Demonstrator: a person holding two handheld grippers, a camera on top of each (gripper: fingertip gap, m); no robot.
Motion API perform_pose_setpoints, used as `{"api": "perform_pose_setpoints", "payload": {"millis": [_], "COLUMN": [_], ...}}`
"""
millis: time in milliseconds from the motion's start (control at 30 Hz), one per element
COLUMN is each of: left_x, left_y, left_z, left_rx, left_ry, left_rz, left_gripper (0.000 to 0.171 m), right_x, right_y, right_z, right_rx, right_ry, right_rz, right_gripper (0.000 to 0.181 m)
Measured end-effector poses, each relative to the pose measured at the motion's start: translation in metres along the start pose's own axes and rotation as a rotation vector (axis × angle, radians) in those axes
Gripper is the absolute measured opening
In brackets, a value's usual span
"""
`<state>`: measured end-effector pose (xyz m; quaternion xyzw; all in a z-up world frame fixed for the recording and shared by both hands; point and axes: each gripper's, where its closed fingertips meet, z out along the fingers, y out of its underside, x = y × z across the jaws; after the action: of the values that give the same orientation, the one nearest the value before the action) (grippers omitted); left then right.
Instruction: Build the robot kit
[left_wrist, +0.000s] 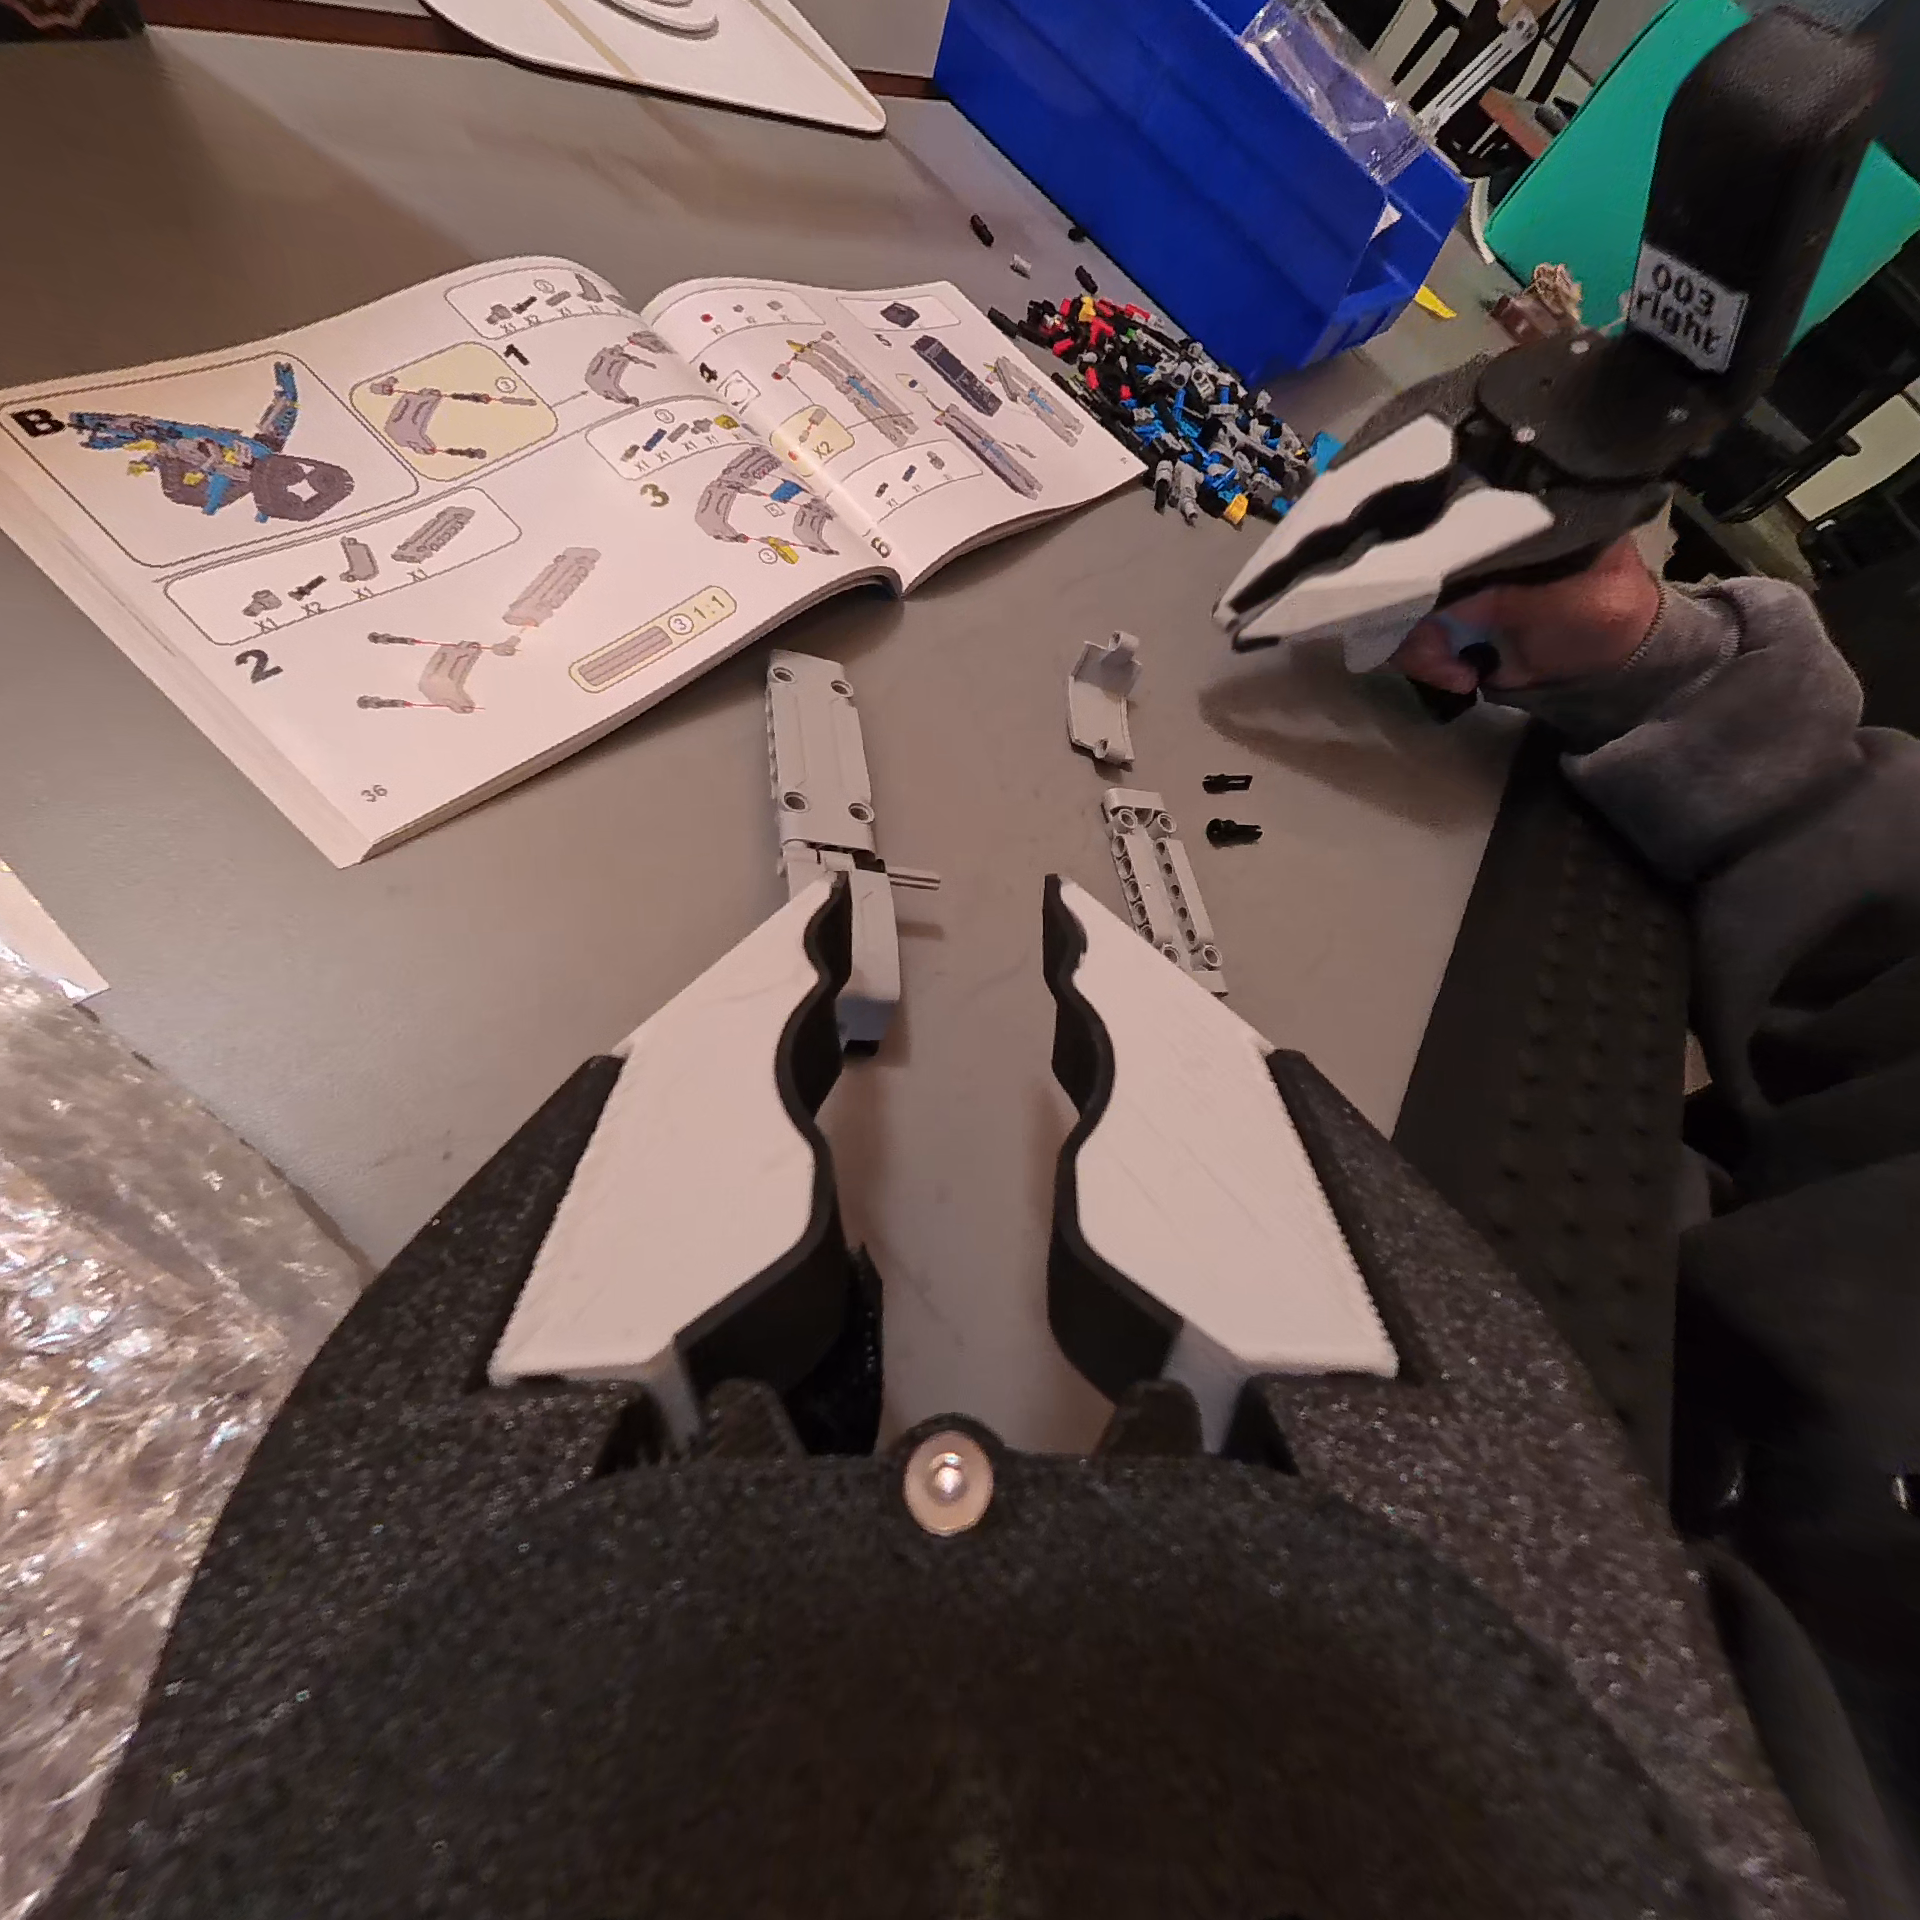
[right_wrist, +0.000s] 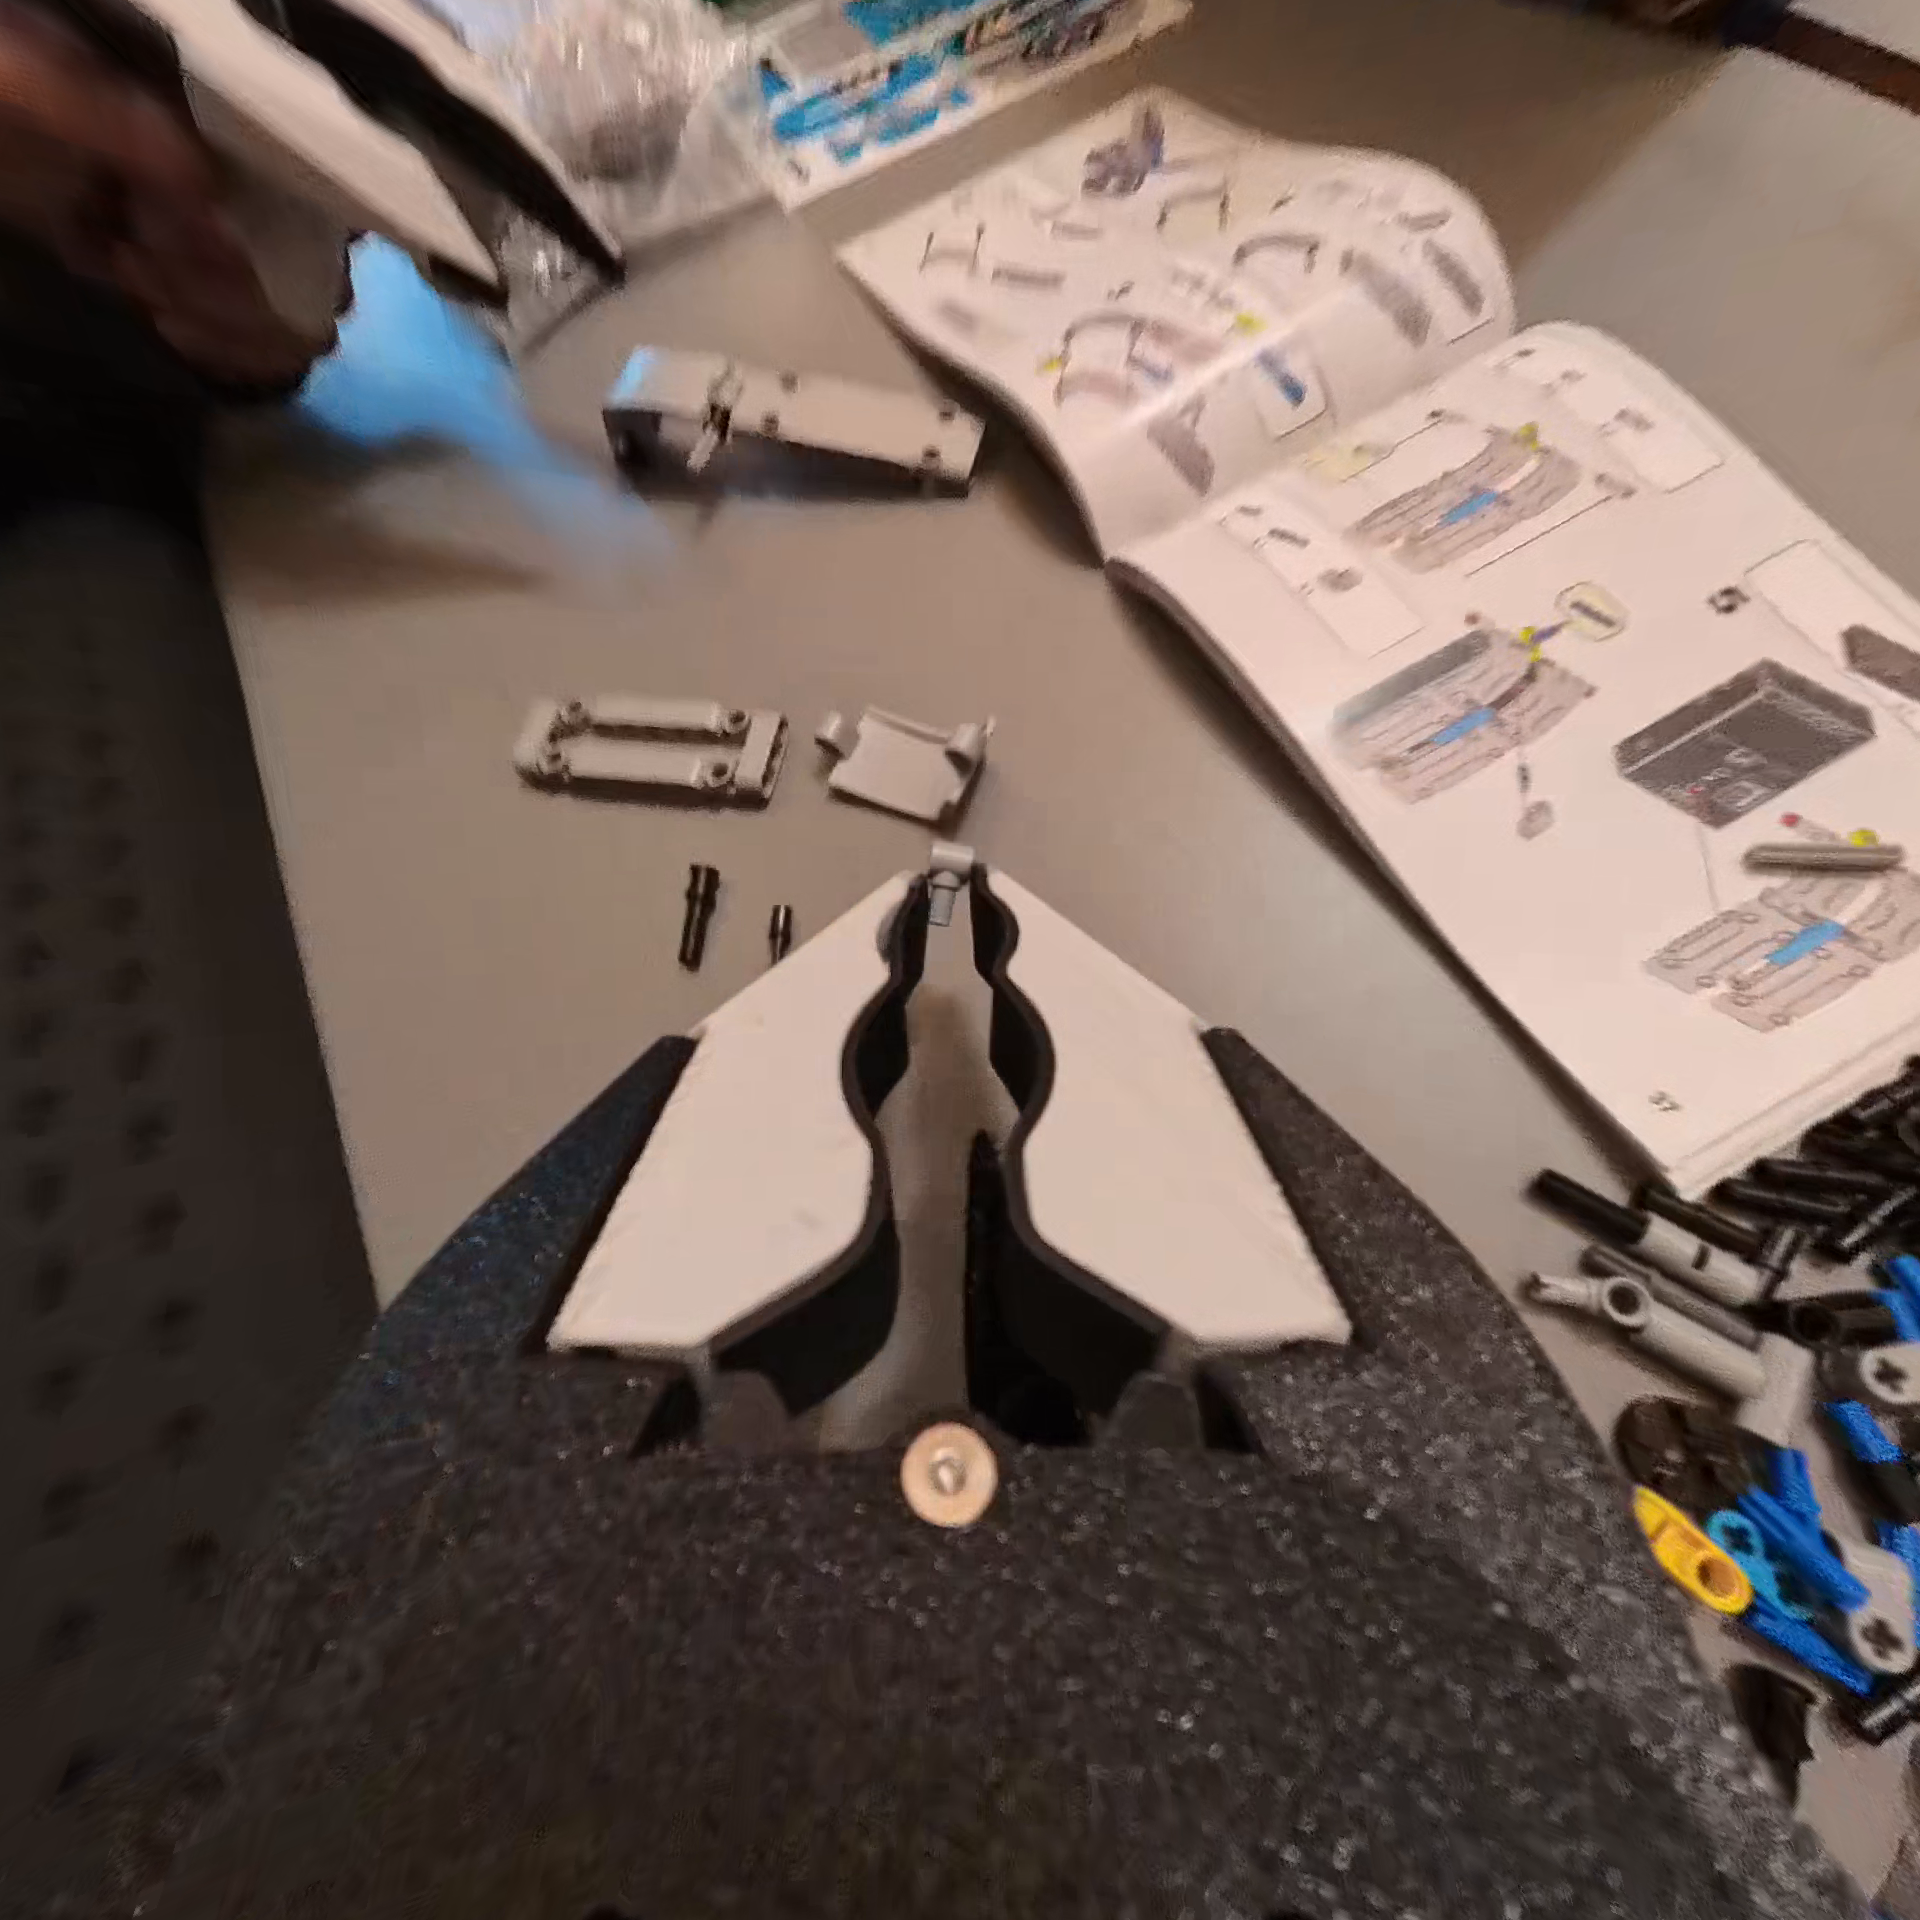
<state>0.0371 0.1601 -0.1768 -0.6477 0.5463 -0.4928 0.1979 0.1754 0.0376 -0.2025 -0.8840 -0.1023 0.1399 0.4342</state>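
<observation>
Grey table (left_wrist: 623, 987) bears loose parts: left gripper (left_wrist: 945, 904) spread beside a long assembly (left_wrist: 821, 748), right gripper (right_wrist: 948, 883) pinching a small connector (right_wrist: 948, 868).

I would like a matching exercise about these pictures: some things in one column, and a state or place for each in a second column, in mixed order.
Things:
1. left gripper
2. right gripper
3. open white instruction booklet
4. two small black plastic pins

States or places:
A. lying on the grey table beside the grey perforated beam
B. shut on a small grey connector piece
C. open, holding nothing
D. lying flat next to the pile of mixed small parts

Pairs: 1-C, 2-B, 3-D, 4-A
</observation>
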Motion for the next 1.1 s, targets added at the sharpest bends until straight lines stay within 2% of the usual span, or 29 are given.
{"api": "perform_pose_setpoints", "payload": {"millis": [233, 500, 733, 967, 1100], "left_x": [-0.001, -0.006, -0.016, -0.030, -0.030], "left_y": [0.001, 0.002, 0.010, 0.021, 0.026], "left_z": [0.001, 0.001, 0.007, 0.014, 0.017], "left_rx": [-0.008, -0.023, -0.066, -0.137, -0.168], "left_ry": [-0.017, -0.111, -0.164, -0.278, -0.293], "left_rz": [0.014, 0.115, 0.158, 0.256, 0.315], "left_gripper": [0.036, 0.036, 0.036, 0.036, 0.033], "right_x": [-0.009, -0.009, -0.005, -0.003, -0.002], "right_y": [0.028, 0.029, 0.007, 0.009, 0.014], "right_z": [0.012, 0.012, 0.005, 0.007, 0.009], "right_rx": [-0.149, -0.140, -0.029, -0.050, -0.075], "right_ry": [-0.003, -0.014, 0.011, 0.040, 0.047], "right_rz": [-0.116, -0.117, -0.119, -0.146, -0.150], "right_gripper": [0.007, 0.008, 0.007, 0.002, 0.002]}}
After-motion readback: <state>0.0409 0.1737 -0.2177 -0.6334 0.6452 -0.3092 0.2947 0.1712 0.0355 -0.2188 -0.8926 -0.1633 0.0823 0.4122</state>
